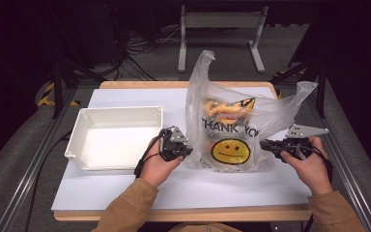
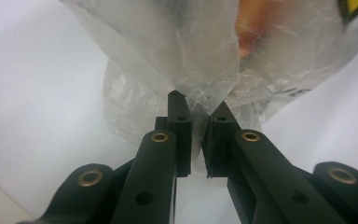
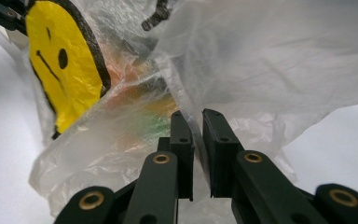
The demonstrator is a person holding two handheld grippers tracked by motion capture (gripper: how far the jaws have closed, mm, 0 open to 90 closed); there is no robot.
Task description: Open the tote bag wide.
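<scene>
The left gripper (image 2: 196, 114) and right gripper (image 3: 196, 122), both nearly closed, pinch the lower corners of a plastic bag (image 1: 232, 121) standing on the worktop (image 1: 125, 188) beside a white tray (image 1: 84, 121). Upending it seems next, calling for a steady lift.

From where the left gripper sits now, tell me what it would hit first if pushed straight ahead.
The plastic bag: the left gripper is already shut on a fold of its film, so it would likely press into the bag.
</scene>
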